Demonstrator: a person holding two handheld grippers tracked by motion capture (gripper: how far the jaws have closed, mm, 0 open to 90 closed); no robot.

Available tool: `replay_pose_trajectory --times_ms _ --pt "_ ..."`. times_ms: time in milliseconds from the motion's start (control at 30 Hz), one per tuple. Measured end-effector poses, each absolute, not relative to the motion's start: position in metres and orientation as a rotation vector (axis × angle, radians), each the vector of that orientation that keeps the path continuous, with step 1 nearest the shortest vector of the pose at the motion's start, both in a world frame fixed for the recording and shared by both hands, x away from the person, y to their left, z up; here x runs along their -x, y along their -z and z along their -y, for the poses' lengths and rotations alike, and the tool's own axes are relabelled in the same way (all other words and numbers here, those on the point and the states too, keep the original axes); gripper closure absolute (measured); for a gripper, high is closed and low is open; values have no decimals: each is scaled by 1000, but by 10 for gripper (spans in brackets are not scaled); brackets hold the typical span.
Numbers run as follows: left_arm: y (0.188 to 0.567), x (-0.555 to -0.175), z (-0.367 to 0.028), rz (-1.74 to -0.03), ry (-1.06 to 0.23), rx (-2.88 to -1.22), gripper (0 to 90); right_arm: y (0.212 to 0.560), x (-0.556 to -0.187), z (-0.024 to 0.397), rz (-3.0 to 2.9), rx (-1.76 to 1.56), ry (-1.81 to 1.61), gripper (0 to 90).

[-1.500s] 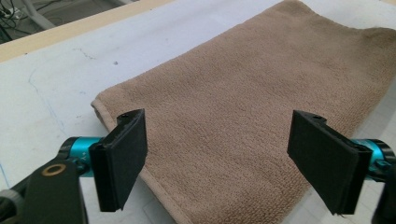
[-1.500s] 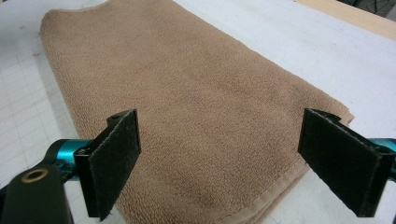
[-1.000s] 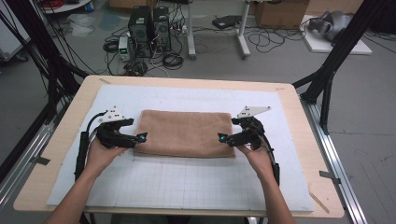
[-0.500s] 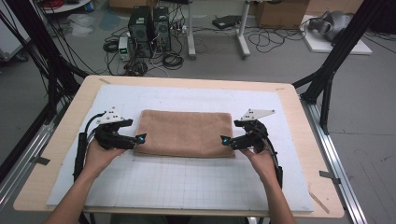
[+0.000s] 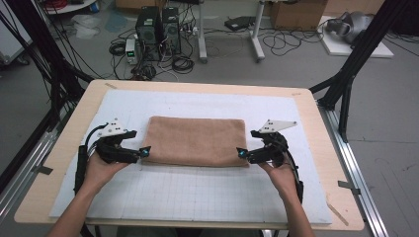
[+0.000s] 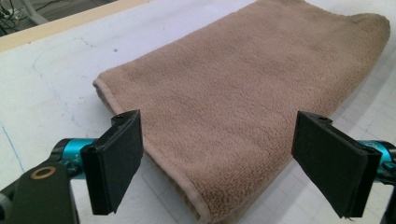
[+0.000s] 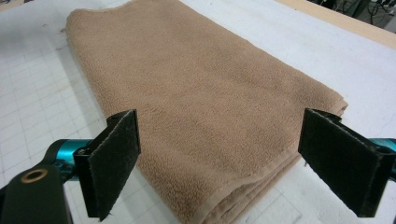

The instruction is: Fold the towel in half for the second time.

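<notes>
A folded tan towel (image 5: pixel 197 140) lies flat in the middle of the white grid mat (image 5: pixel 197 192). My left gripper (image 5: pixel 144 152) is open at the towel's near left corner, its tips just touching the edge. In the left gripper view the towel (image 6: pixel 243 93) spreads out beyond the wide-apart jaws, with its near corner between them. My right gripper (image 5: pixel 241 153) is open at the near right corner. In the right gripper view the towel (image 7: pixel 196 93) reaches between the spread jaws, and its layered hem shows at the bottom.
The mat covers a wooden table (image 5: pixel 74 123) with metal rails (image 5: pixel 353 163) along both sides. Black frame struts (image 5: pixel 356 54) rise at the back right and left. Computers (image 5: pixel 158 24) and cables sit on the floor behind.
Both grippers have drifted slightly toward me along the towel's short edges, down to its near corners. The towel has not moved.
</notes>
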State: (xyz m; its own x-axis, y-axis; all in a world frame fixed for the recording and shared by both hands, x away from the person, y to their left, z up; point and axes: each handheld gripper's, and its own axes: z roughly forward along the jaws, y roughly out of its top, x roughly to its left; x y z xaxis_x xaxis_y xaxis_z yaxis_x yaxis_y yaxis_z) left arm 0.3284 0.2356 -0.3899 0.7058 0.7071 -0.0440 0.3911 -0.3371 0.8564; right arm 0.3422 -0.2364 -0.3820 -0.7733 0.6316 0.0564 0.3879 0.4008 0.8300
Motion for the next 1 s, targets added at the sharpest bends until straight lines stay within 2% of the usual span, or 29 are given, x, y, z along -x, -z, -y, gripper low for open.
replay_pose_trajectory --times_ms 1000 --pt "401 -297 -249 -829 -402 -1952 172 389 -309 264 -2345 -896 -1314 120"
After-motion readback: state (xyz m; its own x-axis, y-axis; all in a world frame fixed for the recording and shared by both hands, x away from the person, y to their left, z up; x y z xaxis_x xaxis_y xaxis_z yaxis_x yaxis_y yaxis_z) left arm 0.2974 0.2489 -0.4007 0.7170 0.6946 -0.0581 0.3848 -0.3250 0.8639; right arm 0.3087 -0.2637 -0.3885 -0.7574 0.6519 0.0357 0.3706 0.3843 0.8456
